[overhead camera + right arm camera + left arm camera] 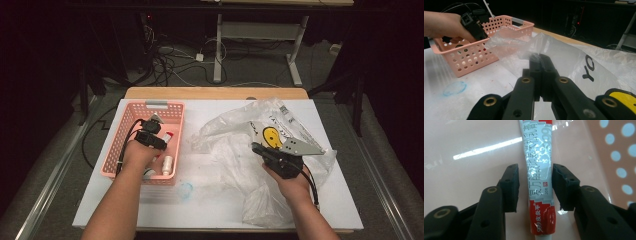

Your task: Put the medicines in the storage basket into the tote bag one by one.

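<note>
Left hand-held gripper (535, 187), jaws part-open, straddles a tube (539, 177) printed "999", apparently untouched, in the pink basket (176, 111) at table left. Right hand-held gripper (541, 58), closed, pinches the clear bag (574, 60), marked "YO".

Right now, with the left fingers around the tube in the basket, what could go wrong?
1. The left fingers stand apart from the red-and-white ointment tube, so closing off-centre may push it away.
2. The right gripper pinches only an edge of the clear plastic bag, which might slip or tear.
</note>
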`<state>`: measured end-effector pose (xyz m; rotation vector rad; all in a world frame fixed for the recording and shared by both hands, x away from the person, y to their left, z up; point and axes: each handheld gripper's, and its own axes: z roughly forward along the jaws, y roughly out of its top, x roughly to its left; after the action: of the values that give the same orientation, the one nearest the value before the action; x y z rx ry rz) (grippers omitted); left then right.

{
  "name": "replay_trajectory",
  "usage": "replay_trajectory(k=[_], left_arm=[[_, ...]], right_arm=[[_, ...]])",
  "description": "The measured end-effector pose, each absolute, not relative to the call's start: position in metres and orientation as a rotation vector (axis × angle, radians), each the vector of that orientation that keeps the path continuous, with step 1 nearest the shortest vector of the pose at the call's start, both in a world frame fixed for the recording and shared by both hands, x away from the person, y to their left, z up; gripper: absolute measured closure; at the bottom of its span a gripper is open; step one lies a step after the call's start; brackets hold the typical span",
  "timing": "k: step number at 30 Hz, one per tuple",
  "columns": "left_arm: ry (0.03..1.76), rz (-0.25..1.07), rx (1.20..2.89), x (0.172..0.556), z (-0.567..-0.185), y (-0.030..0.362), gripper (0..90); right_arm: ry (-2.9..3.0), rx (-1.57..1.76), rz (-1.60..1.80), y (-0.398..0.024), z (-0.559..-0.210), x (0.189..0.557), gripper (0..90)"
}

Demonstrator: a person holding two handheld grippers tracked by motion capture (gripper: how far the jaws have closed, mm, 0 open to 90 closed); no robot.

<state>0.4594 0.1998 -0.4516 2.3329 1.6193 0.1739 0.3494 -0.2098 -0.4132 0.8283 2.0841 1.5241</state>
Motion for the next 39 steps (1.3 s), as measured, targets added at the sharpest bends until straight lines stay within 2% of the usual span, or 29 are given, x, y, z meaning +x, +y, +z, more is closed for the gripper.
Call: replay_trajectory(k=[2, 5, 19, 31, 39], left_arm=[[1.617, 0.177, 2.342, 0.459, -0.451, 0.199, 65.3], [1.616, 0.177, 2.34, 0.458, -0.451, 0.199, 67.2], [1.611, 0.209, 2.32, 0.454, -0.444, 0.2, 67.7], [1.486, 0.264, 2.215, 0.436, -0.428, 0.203, 67.7], [1.408, 0.351, 2.152, 0.419, -0.42, 0.203, 67.7]], right_arm=[[2.084, 0.829, 1.525, -0.21, -0.413, 0.349, 90.0], [2.084, 0.829, 1.527, -0.21, -0.413, 0.349, 90.0], [2.071, 0.833, 1.545, -0.212, -0.411, 0.348, 90.0], [2.07, 0.821, 1.548, -0.212, -0.41, 0.348, 90.0], [2.07, 0.82, 1.548, -0.212, -0.41, 0.348, 90.0]])
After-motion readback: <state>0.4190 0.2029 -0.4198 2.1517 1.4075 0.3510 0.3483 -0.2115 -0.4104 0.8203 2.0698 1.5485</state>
